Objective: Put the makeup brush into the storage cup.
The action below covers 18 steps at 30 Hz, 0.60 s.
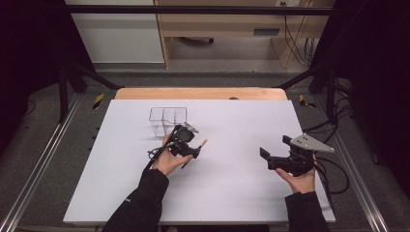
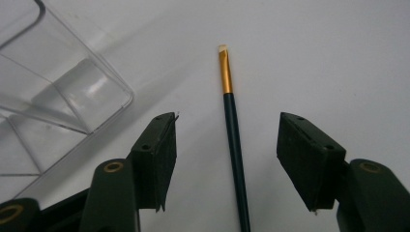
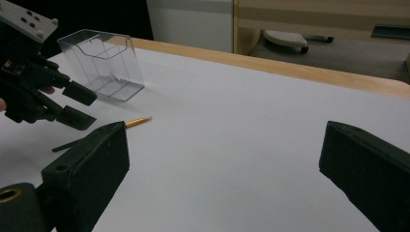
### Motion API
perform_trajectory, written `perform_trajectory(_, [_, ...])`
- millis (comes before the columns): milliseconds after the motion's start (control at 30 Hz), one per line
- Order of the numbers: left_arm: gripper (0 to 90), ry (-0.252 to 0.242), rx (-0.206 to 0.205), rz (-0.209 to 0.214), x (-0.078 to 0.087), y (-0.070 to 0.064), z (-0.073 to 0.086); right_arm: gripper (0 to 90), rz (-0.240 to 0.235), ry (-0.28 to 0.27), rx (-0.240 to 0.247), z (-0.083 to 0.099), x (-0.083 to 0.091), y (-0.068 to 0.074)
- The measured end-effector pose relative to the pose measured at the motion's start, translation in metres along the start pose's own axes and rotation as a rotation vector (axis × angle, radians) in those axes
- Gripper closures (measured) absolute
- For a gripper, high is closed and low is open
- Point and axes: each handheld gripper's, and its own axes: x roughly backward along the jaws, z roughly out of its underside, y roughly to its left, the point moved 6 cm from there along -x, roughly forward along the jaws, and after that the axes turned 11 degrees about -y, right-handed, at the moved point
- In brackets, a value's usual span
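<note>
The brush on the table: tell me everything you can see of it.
The brush is slim, with a dark green handle, a gold metal ferrule and a short pale tip. It lies flat on the white table, apart from the clear plastic organizer. The left gripper hovers over it with its jaws open on either side of the handle, not touching it. The handle's far end is hidden.

In the left gripper view, the left gripper [image 2: 227,145] holds its two black jaws spread wide over the white tabletop [image 2: 314,58], a dark-handled paintbrush [image 2: 234,130] with a gold ferrule lying untouched between them, while a clear plastic container [image 2: 58,92] sits near the left jaw.
</note>
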Motion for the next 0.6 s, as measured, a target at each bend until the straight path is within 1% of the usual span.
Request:
perform_trajectory(167, [37.3, 0.035, -0.011, 0.003, -0.006, 0.001, -0.004, 4.1, -0.006, 0.001, -0.004, 0.000, 0.000, 0.000])
perform_trajectory(267, [39.6, 0.058, -0.003, 0.024, -0.011, -0.001, -0.005, 4.3, -0.007, 0.000, -0.003, 0.000, 0.000, 0.000])
perform_trajectory(300, [39.9, 0.070, -0.005, 0.024, -0.013, -0.002, -0.005, 4.3, -0.008, -0.001, -0.003, -0.001, 0.000, 0.000])
perform_trajectory(367, [41.5, 0.090, -0.009, 0.027, -0.017, -0.002, -0.004, 4.3, -0.009, 0.000, -0.003, -0.001, 0.000, -0.001])
perform_trajectory(500, [46.5, 0.124, -0.004, 0.022, -0.025, -0.002, -0.004, 4.4, -0.014, 0.000, -0.007, -0.001, 0.001, -0.001])
perform_trajectory(600, [52.2, 0.151, -0.010, 0.023, -0.029, -0.002, -0.003, 4.4, -0.015, 0.000, -0.007, -0.001, 0.001, -0.001])
